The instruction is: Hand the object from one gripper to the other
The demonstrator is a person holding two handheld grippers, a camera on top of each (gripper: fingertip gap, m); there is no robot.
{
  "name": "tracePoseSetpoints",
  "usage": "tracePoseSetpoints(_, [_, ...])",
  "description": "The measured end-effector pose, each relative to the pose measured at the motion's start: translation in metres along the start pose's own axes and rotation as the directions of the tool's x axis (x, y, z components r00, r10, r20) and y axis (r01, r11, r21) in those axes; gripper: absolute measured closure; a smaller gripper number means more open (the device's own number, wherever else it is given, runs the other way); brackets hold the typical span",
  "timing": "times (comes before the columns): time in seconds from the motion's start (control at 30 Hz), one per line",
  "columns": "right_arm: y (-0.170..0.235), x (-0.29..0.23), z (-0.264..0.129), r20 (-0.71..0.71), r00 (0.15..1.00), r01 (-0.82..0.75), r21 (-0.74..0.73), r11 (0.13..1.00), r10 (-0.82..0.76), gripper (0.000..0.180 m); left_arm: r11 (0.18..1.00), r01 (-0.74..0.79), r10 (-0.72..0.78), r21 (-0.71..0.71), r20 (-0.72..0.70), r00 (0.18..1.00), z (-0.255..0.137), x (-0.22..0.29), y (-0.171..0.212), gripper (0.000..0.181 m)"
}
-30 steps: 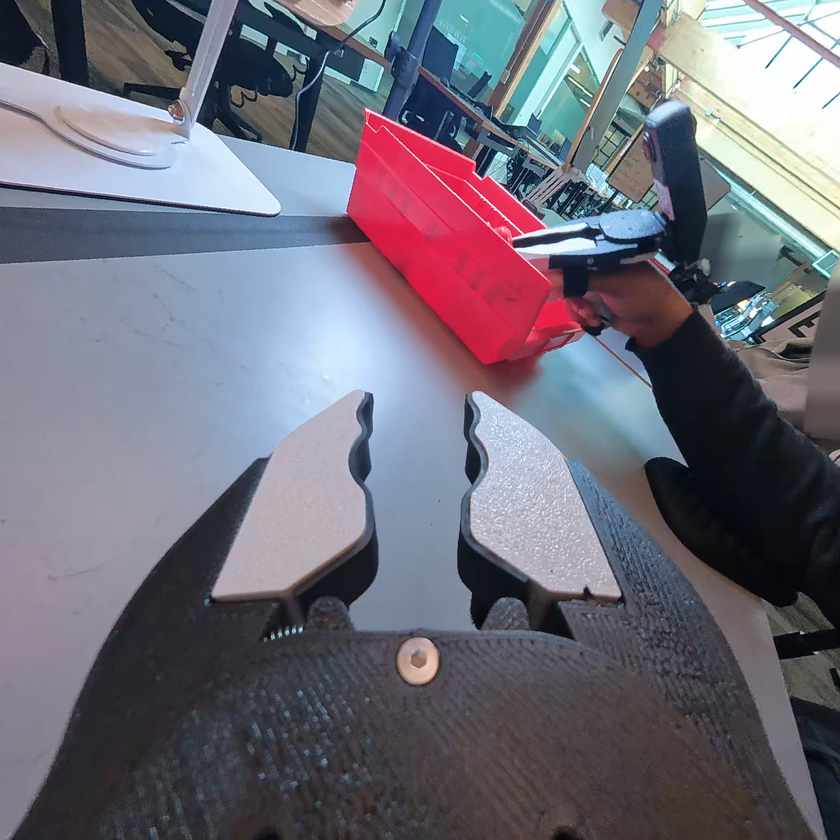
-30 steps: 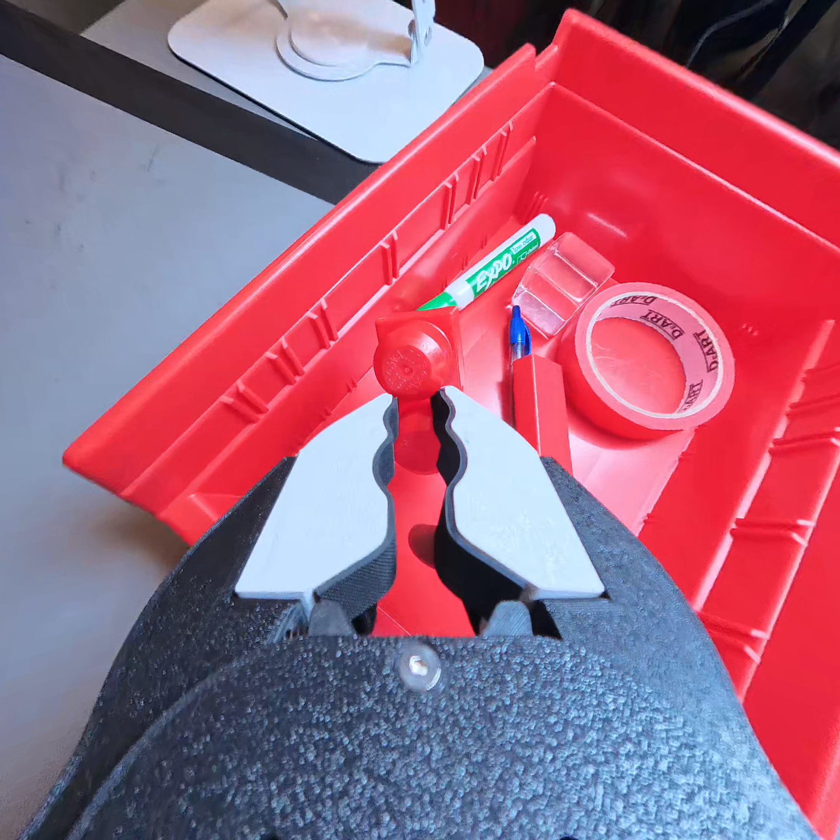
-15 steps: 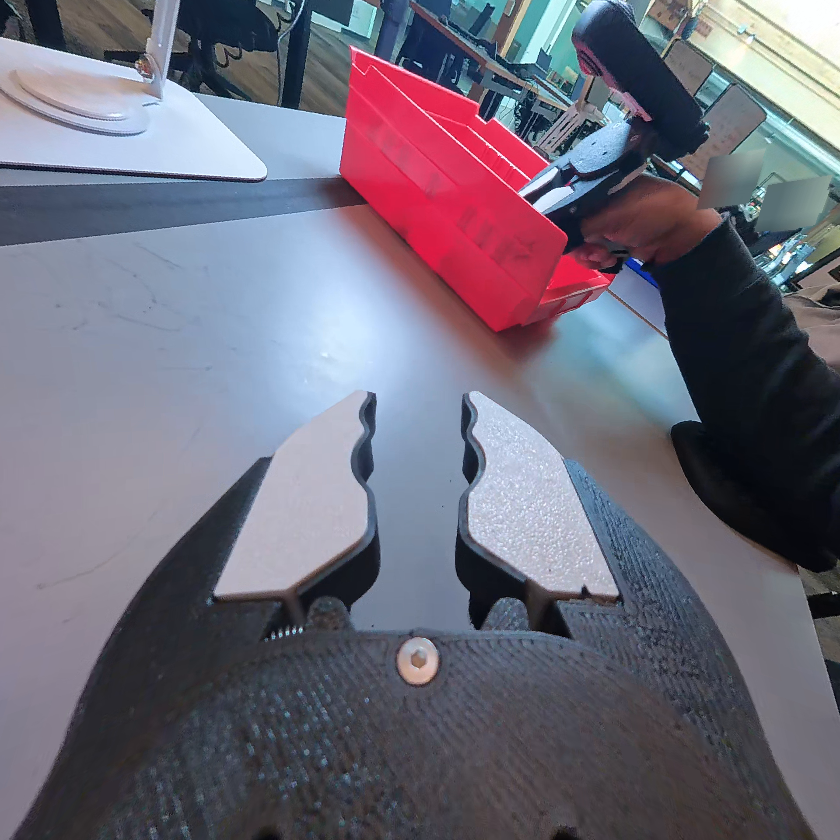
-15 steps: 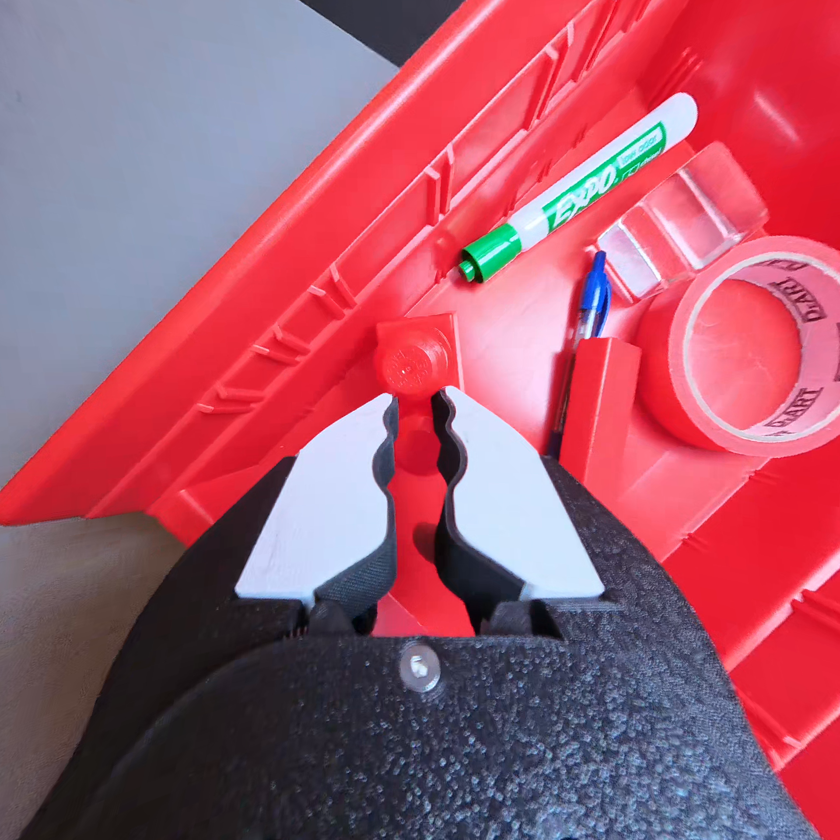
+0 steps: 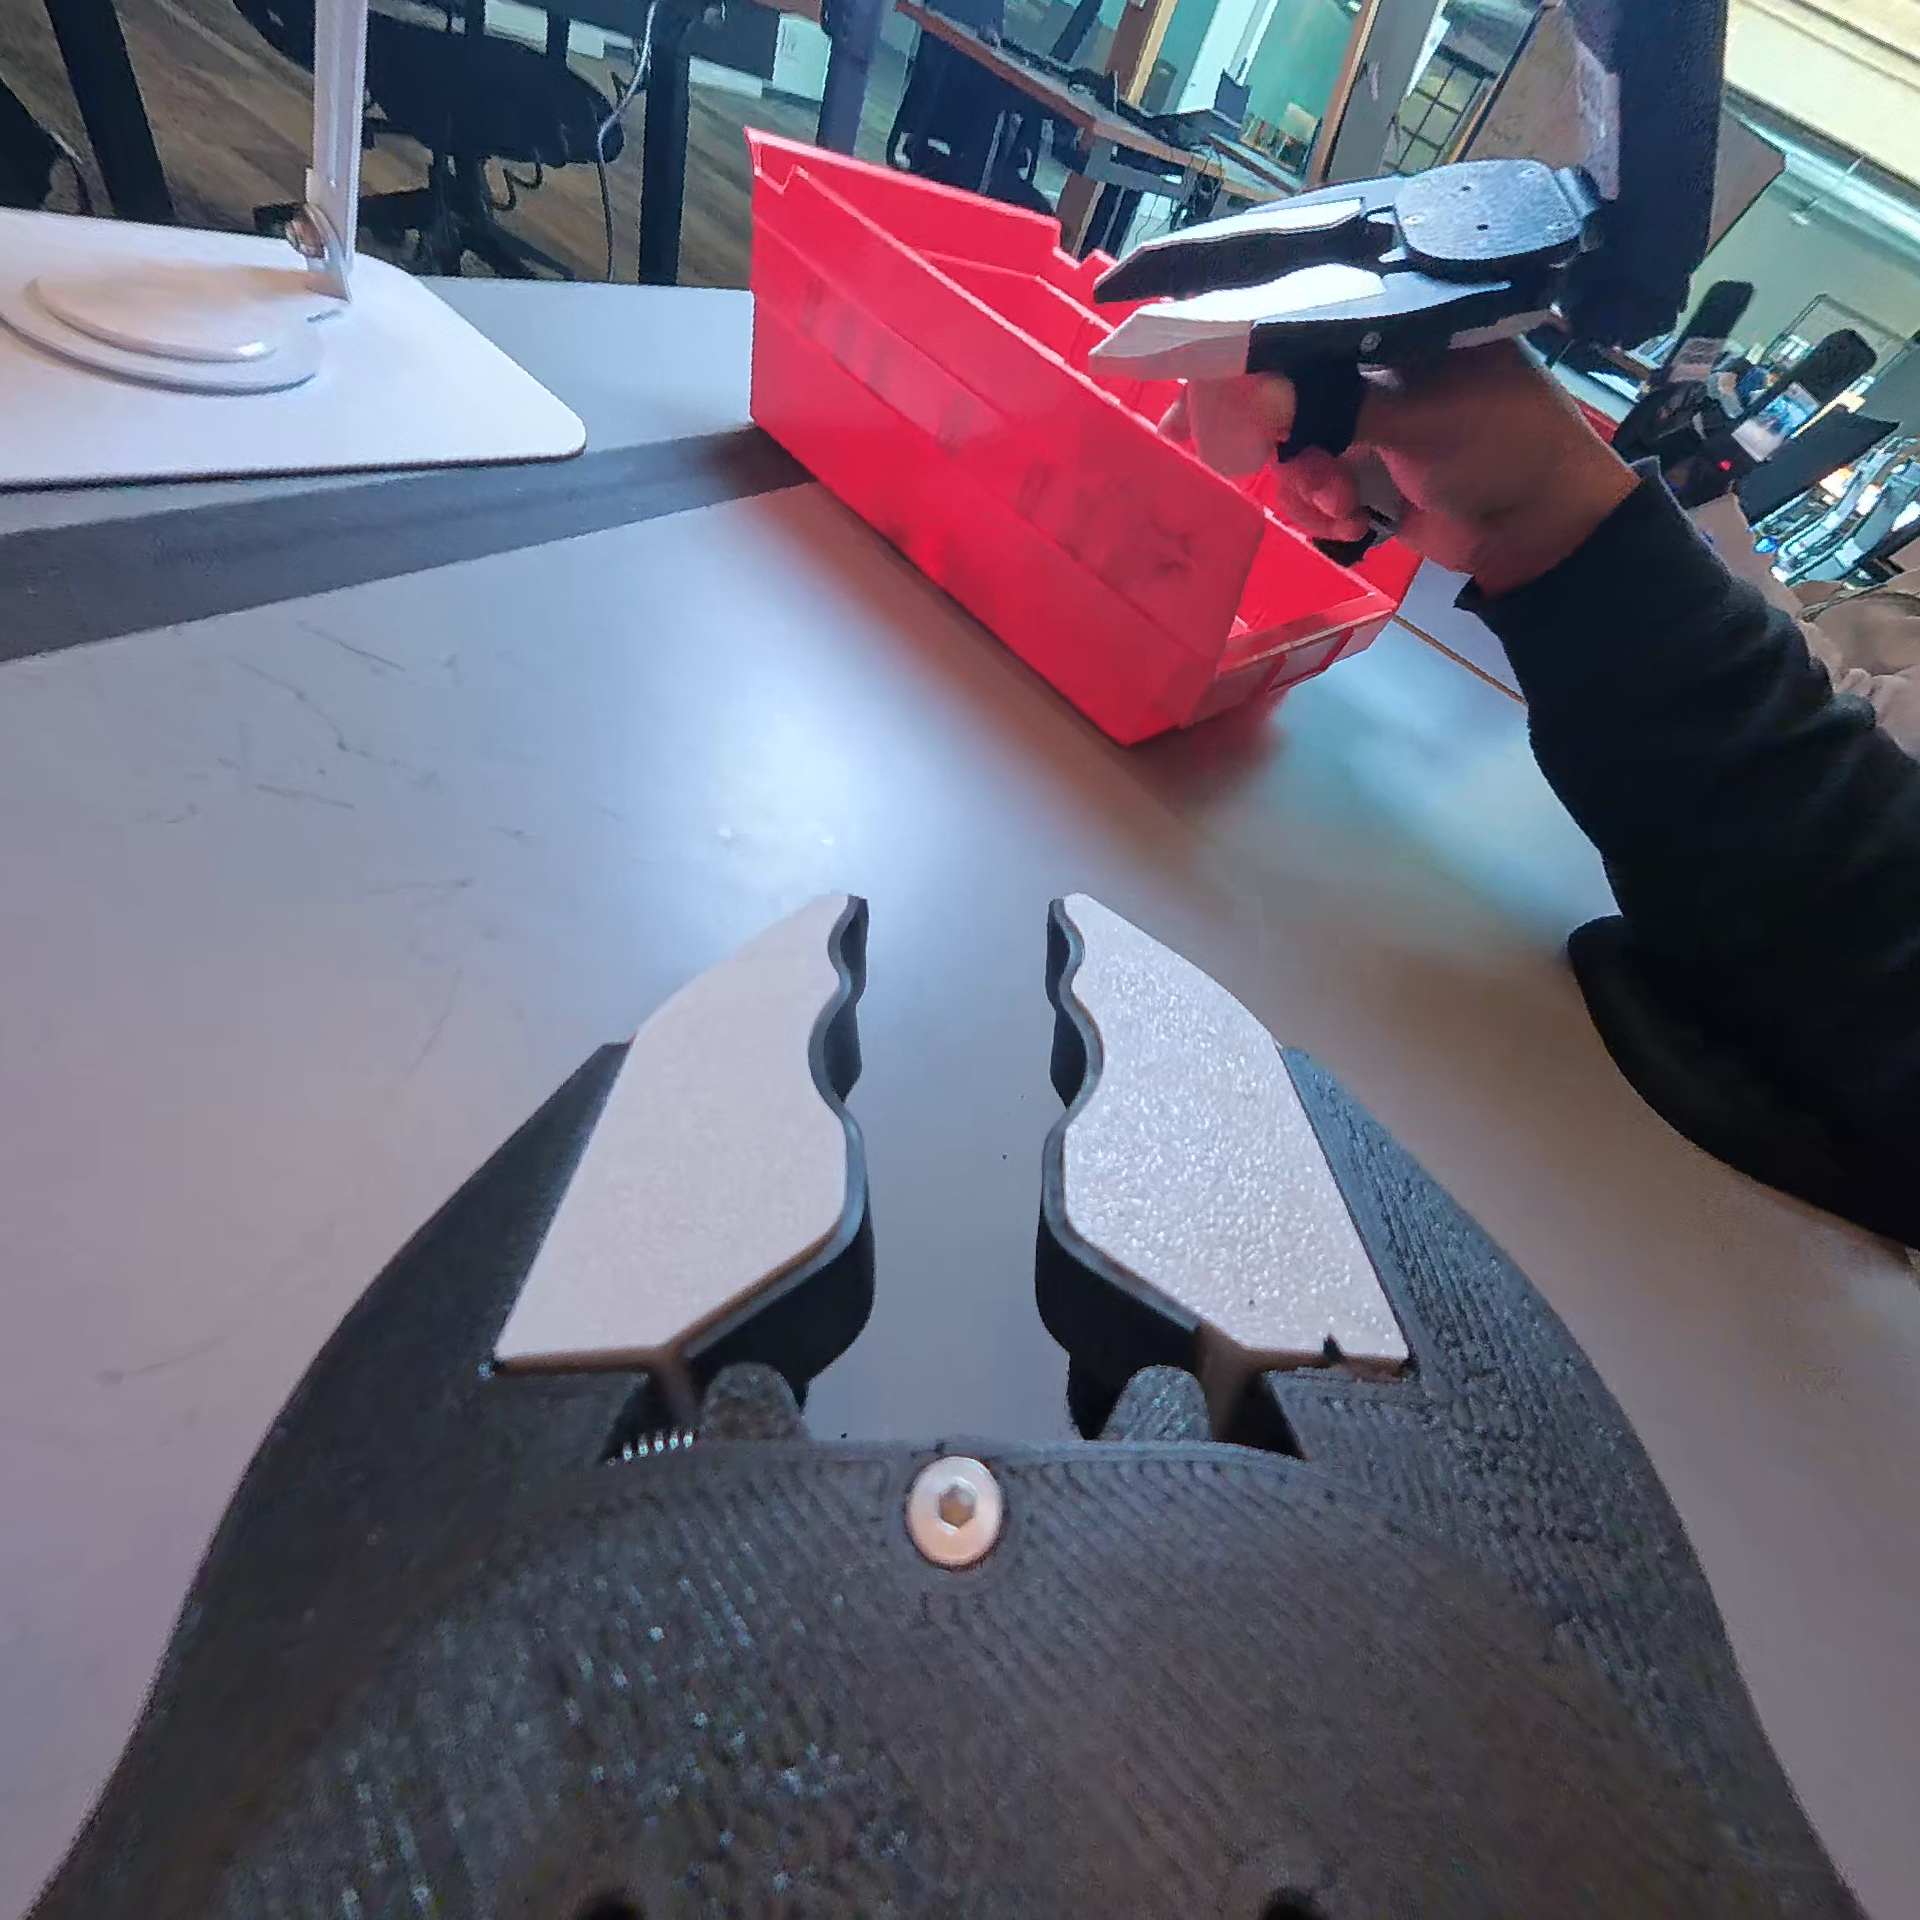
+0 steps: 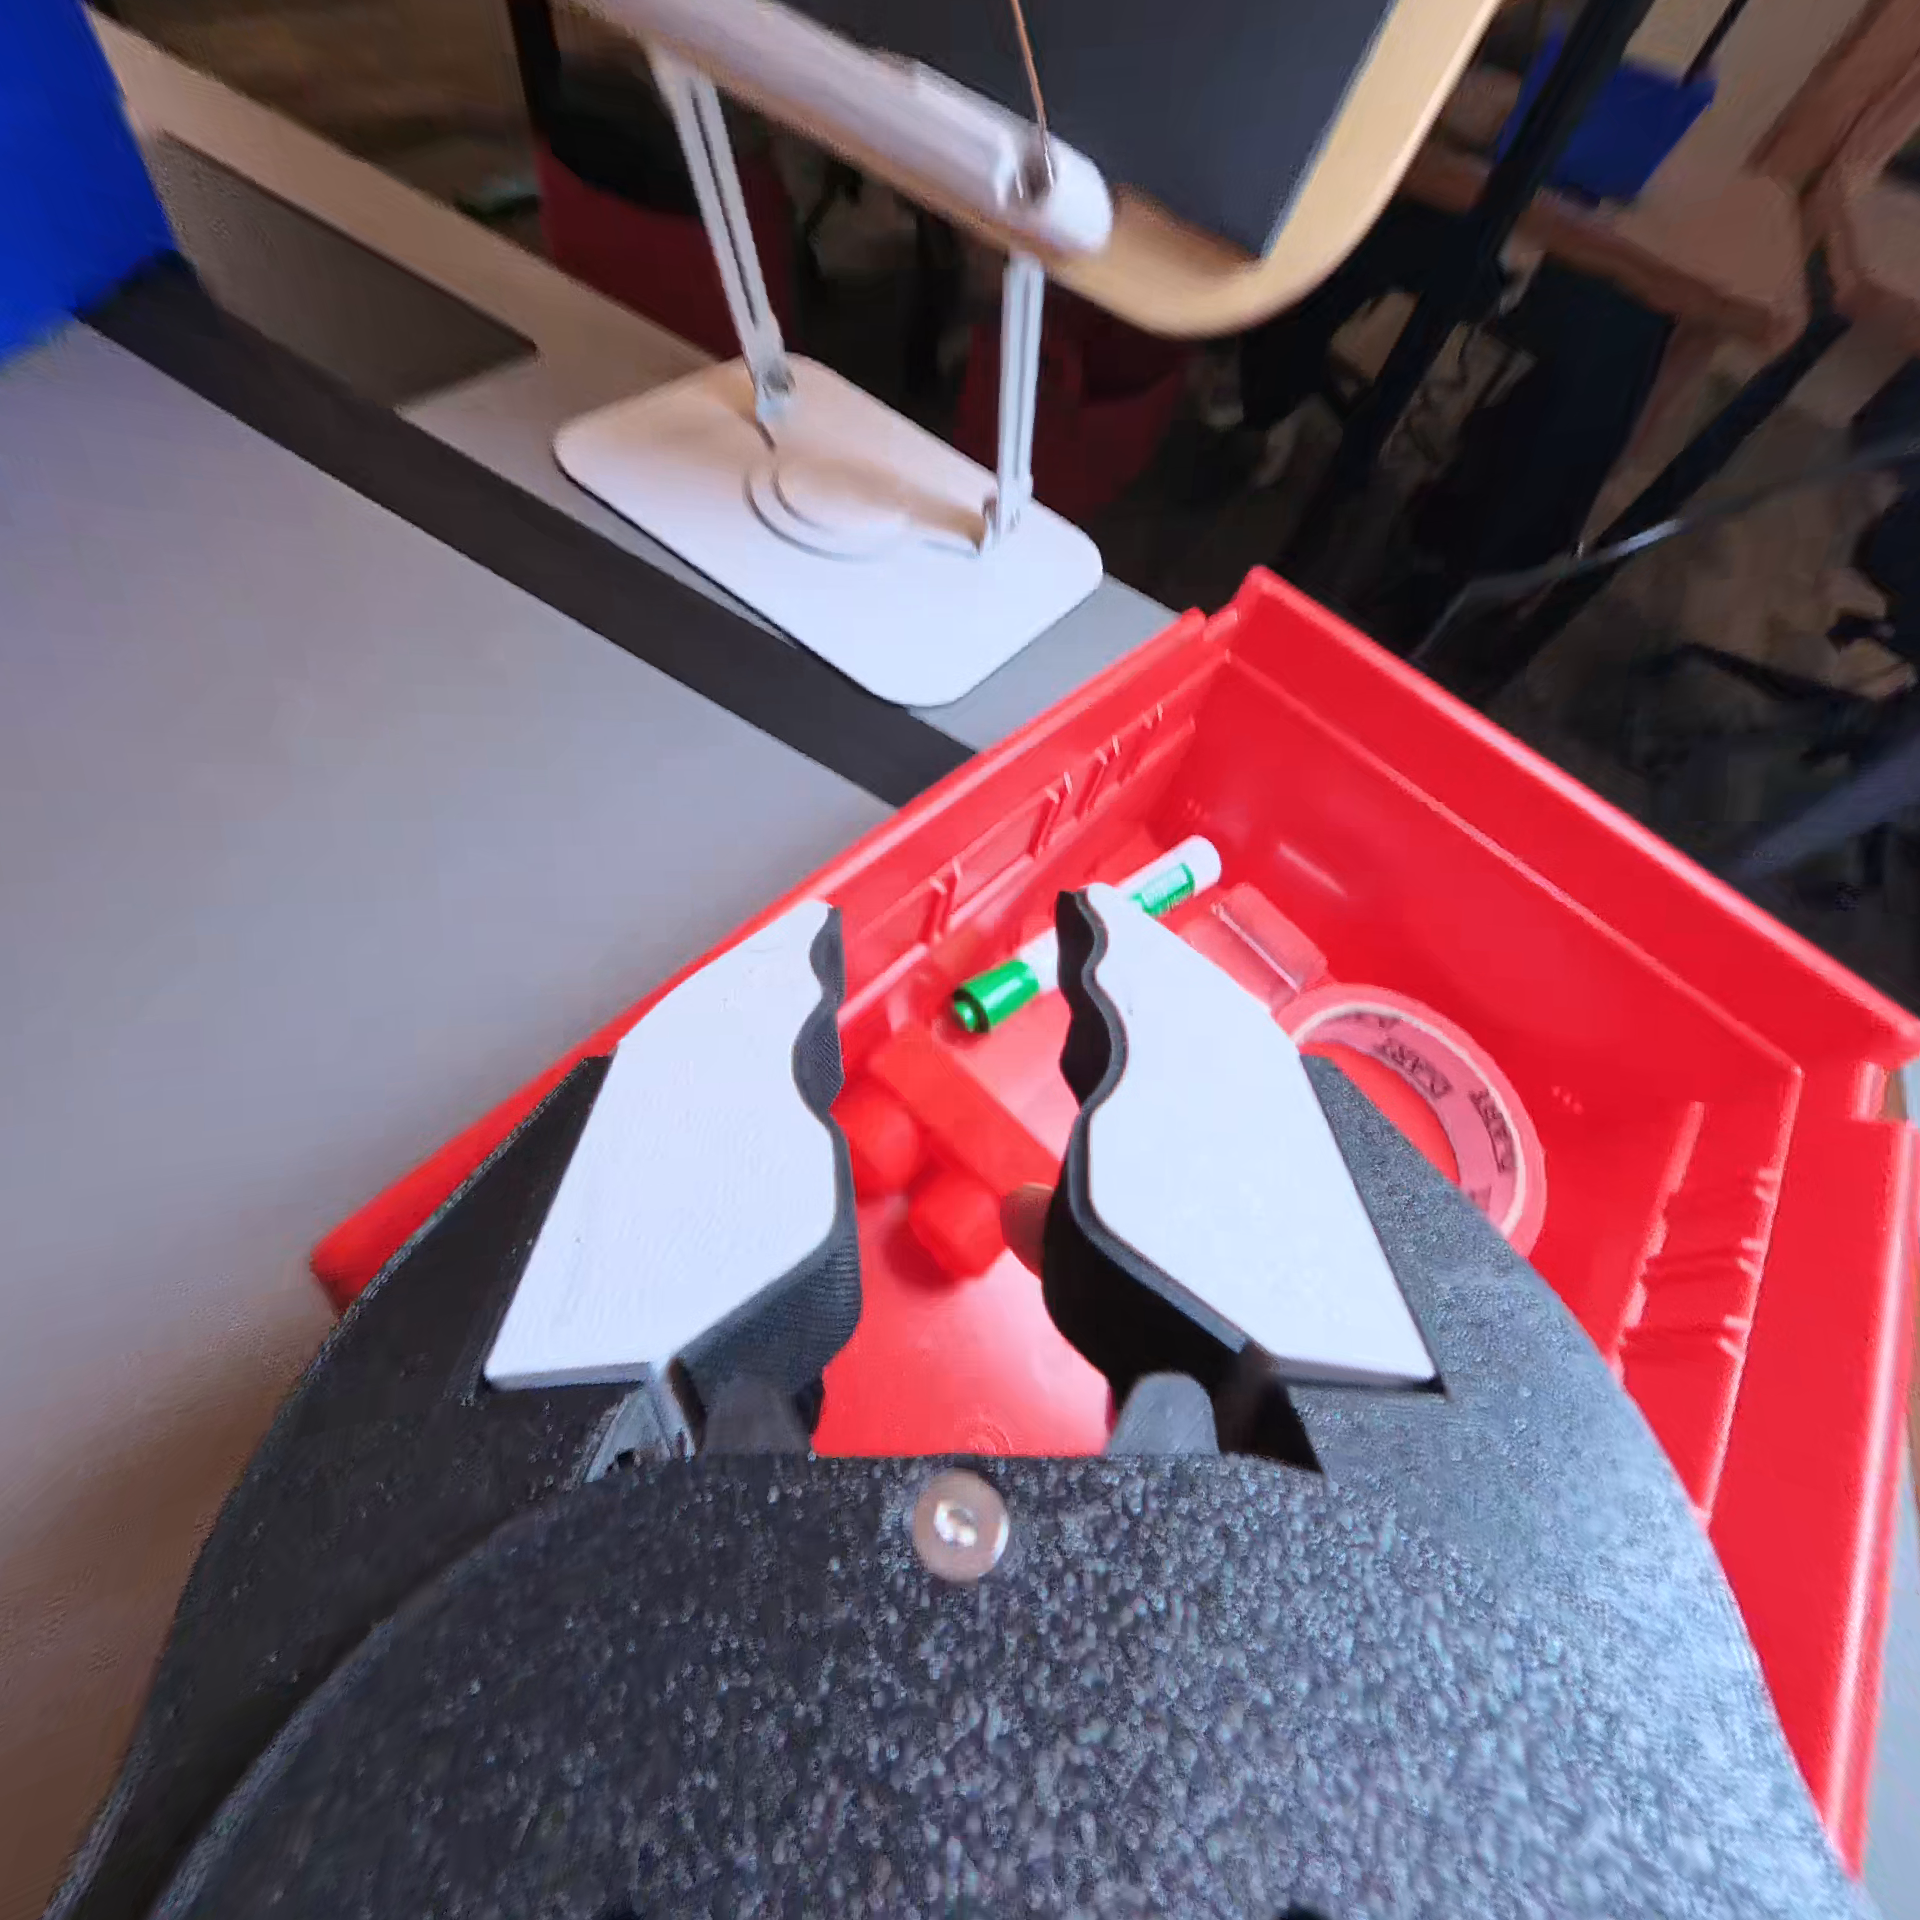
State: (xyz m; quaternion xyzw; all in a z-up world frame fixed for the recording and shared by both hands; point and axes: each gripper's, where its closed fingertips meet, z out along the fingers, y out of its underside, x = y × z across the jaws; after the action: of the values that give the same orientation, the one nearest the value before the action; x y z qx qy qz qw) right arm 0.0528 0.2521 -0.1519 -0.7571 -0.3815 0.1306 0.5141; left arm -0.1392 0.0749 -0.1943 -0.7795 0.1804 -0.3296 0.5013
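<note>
We are seeing the red block (image 6: 920, 1138) lying on the floor of the red bin (image 6: 1475, 831), near the bin's front-left wall, w/ round studs facing the camera; it is showing through the gap of the right gripper (image 6: 945, 920), which is hovering above it w/ jaws well apart and nothing gripped. A green-capped marker (image 6: 1003, 992) is lying just beyond the block; a red tape roll (image 6: 1455, 1091) is sitting to the right, partly behind the finger. The left gripper (image 5: 956, 909) is hanging over the grey table (image 5: 364, 831), fingers spread, holding nothing; the right gripper (image 5: 1117, 312) is also showing there, over the bin (image 5: 987, 499). A white lamp base (image 6: 831, 540) is standing beyond the bin.
</note>
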Motion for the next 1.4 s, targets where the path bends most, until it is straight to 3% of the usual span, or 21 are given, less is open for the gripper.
tracePoseSetpoints(0.1, [-0.042, -0.028, -0.02, 0.072, 0.997, -0.025, 0.18, 0.983, 0.012, 0.14, 0.994, -0.087, 0.083, 0.071, 0.054, 0.995, -0.011, -0.001, -0.018, 0.148])
tracePoseSetpoints(0.2, [-0.077, -0.074, -0.036, 0.202, 0.979, -0.076, 0.29, 0.954, 0.017, 0.141, 0.967, -0.202, 0.173, 0.153, 0.184, 0.968, -0.03, -0.008, -0.045, 0.148])
tracePoseSetpoints(0.33, [-0.104, -0.121, -0.049, 0.258, 0.966, -0.134, 0.417, 0.899, 0.024, 0.144, 0.923, -0.317, 0.229, 0.217, 0.351, 0.908, -0.06, -0.021, -0.075, 0.147])
tracePoseSetpoints(0.5, [-0.096, -0.155, -0.053, 0.342, 0.923, -0.319, 0.425, 0.847, 0.176, 0.149, 0.876, -0.398, 0.226, 0.27, 0.499, 0.837, -0.105, -0.044, -0.11, 0.148])
tracePoseSetpoints(0.63, [-0.057, -0.166, -0.051, 0.31, 0.929, -0.324, 0.414, 0.851, 0.203, 0.153, 0.866, -0.45, 0.234, 0.218, 0.618, 0.751, -0.15, -0.079, -0.136, 0.147])
tracePoseSetpoints(0.8, [-0.035, -0.171, -0.04, 0.32, 0.931, -0.304, 0.409, 0.86, 0.177, 0.157, 0.927, -0.358, 0.196, 0.11, 0.674, 0.712, -0.195, -0.131, -0.135, 0.142])
tracePoseSetpoints(1.0, [-0.03, -0.175, -0.033, 0.334, 0.928, -0.296, 0.388, 0.873, 0.166, 0.157, 0.989, -0.1, 0.148, -0.109, 0.726, 0.671, -0.207, -0.187, -0.085, 0.137])
tracePoseSetpoints(1.27, [-0.028, -0.18, -0.034, 0.314, 0.942, -0.239, 0.384, 0.892, 0.117, 0.159, 0.952, 0.085, 0.195, -0.295, 0.796, 0.573, -0.213, -0.212, -0.041, 0.136])
tracePoseSetpoints(1.4, [-0.029, -0.179, -0.035, 0.314, 0.943, -0.233, 0.384, 0.894, 0.111, 0.16, 0.915, 0.161, 0.208, -0.369, 0.775, 0.597, -0.217, -0.207, -0.023, 0.142])
